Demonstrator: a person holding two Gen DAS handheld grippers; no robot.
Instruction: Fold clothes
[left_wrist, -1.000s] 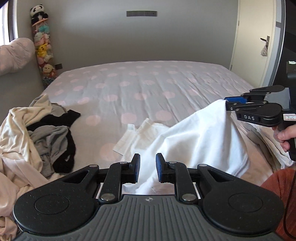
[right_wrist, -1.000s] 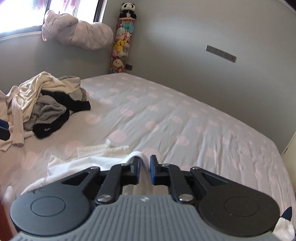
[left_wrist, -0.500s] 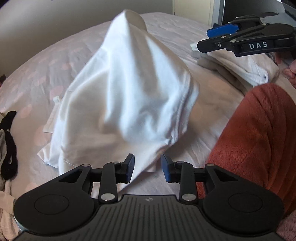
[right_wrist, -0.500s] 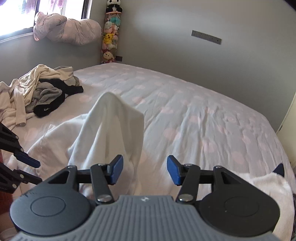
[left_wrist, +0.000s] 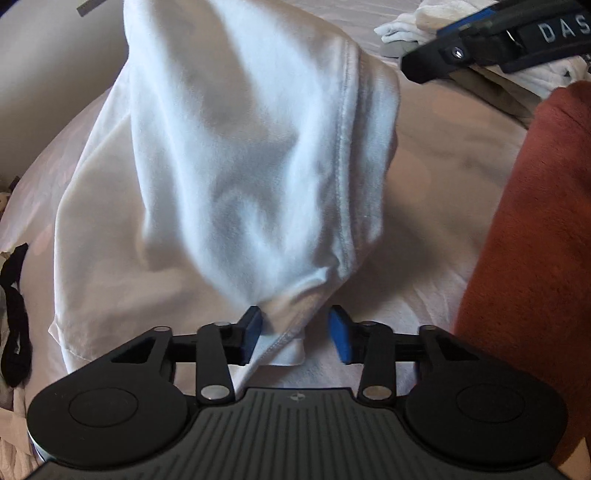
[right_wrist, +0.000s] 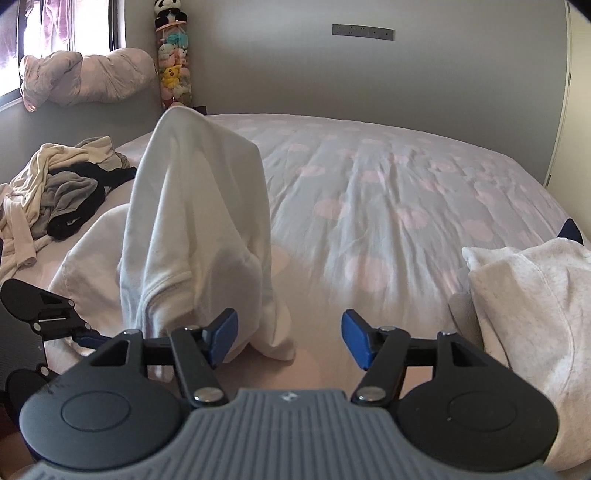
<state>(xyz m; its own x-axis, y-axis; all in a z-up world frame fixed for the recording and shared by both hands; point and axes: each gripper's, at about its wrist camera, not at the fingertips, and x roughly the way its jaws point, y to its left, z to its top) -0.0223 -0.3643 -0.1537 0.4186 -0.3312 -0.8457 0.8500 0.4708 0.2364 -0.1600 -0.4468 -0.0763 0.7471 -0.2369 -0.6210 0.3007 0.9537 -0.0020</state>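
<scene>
Since the earlier frames, both grippers had come down toward the bed and let go of the white garment (left_wrist: 236, 166), which now stood in a tall, collapsing peak on the bed (right_wrist: 388, 192) instead of hanging taut between them. On the left gripper (left_wrist: 295, 334) the jaws had just been closing a little and stood narrowly apart, the hem corner of the garment lying between the blue pads without being pressed. On the right gripper (right_wrist: 289, 338) the jaws had just been opening and stood wide, with nothing between them; the garment's nearest fold lay just beside its left pad.

In the right wrist view the white peak blocked much of the left side of the bed, partly hiding a heap of unfolded clothes (right_wrist: 55, 192) in cream, grey and black. A folded pale grey garment (right_wrist: 528, 306) lay at the right edge, near the right gripper. Behind the bed, a column of plush toys (right_wrist: 173, 62) hung in the corner, beside a rolled duvet (right_wrist: 85, 79) on the window sill.

In the left wrist view a rust-coloured fleece sleeve or leg (left_wrist: 532, 229) filled the right side, and white folded items (left_wrist: 417, 22) lay beyond the right gripper.
</scene>
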